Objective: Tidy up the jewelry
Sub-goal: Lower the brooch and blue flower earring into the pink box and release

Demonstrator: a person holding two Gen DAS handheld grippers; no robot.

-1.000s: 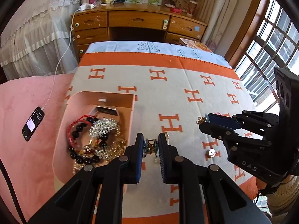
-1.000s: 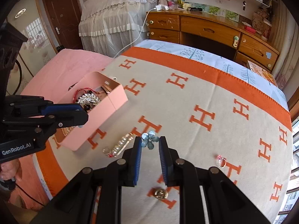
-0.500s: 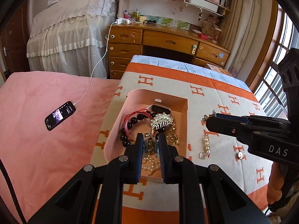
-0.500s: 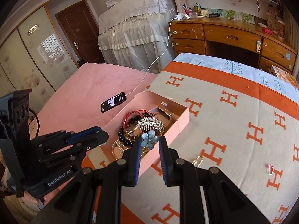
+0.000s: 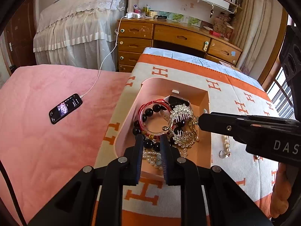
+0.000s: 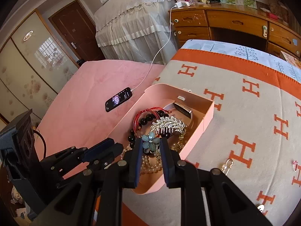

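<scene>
An open pink box (image 5: 205,101) (image 6: 207,115) on the H-patterned blanket holds a red bangle (image 5: 143,111), black beads, a silver comb (image 5: 181,113) (image 6: 169,123), pearls and a watch. My right gripper (image 6: 150,144) is shut on a blue flower brooch (image 6: 149,143), held over the box's near end. My left gripper (image 5: 151,140) hovers over the box's near part, its jaws slightly apart with nothing visible between them. It appears in the right wrist view (image 6: 105,148) left of the box.
A pearl clip with a ring (image 5: 225,146) (image 6: 226,164) lies on the blanket right of the box, with a small pink ring (image 6: 295,163) farther right. A phone (image 5: 65,108) on a charging cable lies on the pink bedding to the left. A wooden desk stands behind.
Both grippers moved left from the open blanket to above the box. The right one carried the blue flower brooch along. The small piece between my left jaws is no longer visible.
</scene>
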